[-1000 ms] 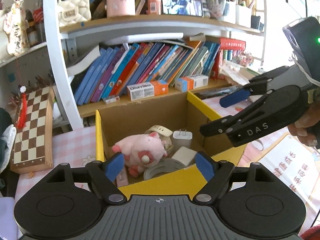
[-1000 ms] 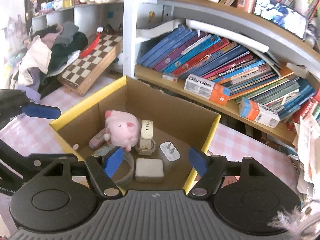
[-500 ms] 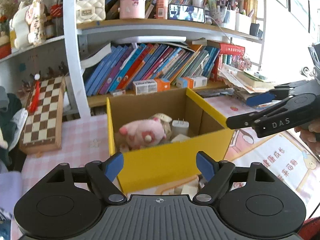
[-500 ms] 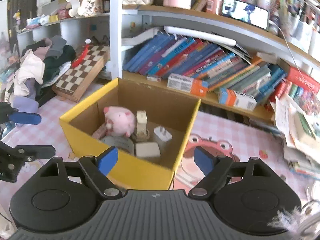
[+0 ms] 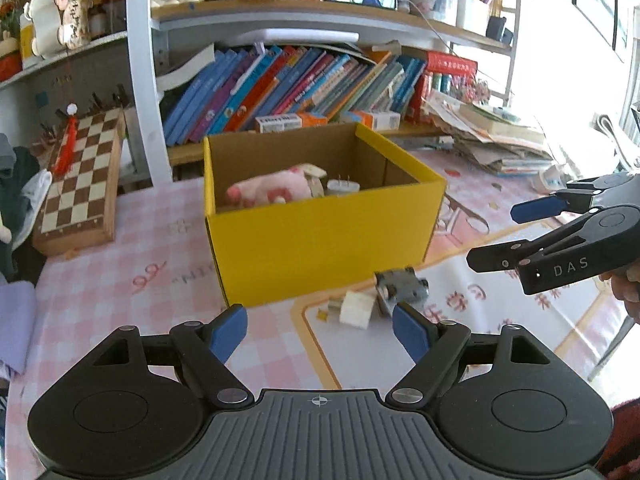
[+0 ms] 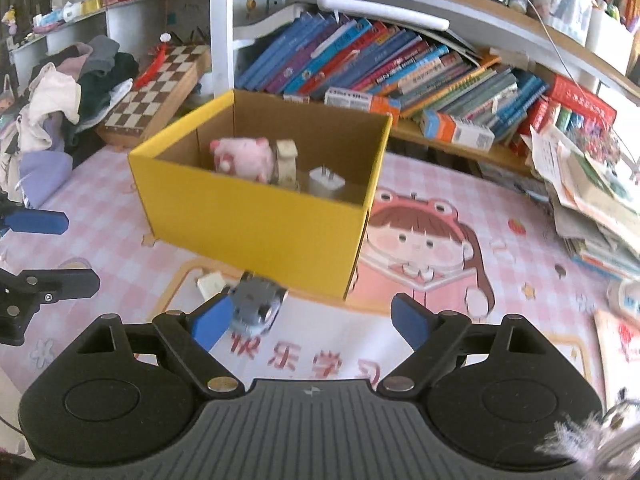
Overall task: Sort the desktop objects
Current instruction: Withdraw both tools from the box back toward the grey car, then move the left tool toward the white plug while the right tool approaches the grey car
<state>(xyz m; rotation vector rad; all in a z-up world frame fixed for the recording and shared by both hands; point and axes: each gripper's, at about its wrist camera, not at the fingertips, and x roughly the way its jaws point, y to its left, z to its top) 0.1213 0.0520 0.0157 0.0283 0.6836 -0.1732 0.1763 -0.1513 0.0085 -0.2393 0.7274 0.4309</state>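
Observation:
A yellow cardboard box (image 5: 320, 236) (image 6: 256, 220) stands on the desk mat. Inside it lie a pink plush pig (image 5: 268, 190) (image 6: 242, 156), a beige watch (image 6: 286, 160) and a white plug adapter (image 6: 326, 180). In front of the box on the mat lie a small grey metal object (image 5: 400, 288) (image 6: 256, 306) and a small white plug (image 5: 356, 308) (image 6: 210, 284). My left gripper (image 5: 320, 330) is open and empty, just short of these two items. My right gripper (image 6: 310, 322) is open and empty; its left fingertip (image 6: 210, 322) overlaps the grey object in its view. It also appears at the right (image 5: 516, 236).
A bookshelf with leaning books (image 5: 288, 88) (image 6: 400, 68) runs behind the box. A folded chessboard (image 5: 80, 184) (image 6: 156, 92) lies at the left, clothes (image 6: 68, 92) beyond it. A paper stack (image 5: 492, 136) (image 6: 592, 188) sits at the right.
Both grippers have pulled back and down from over the box. The box now stands farther off, and the grey object and white plug in front of it have come into view.

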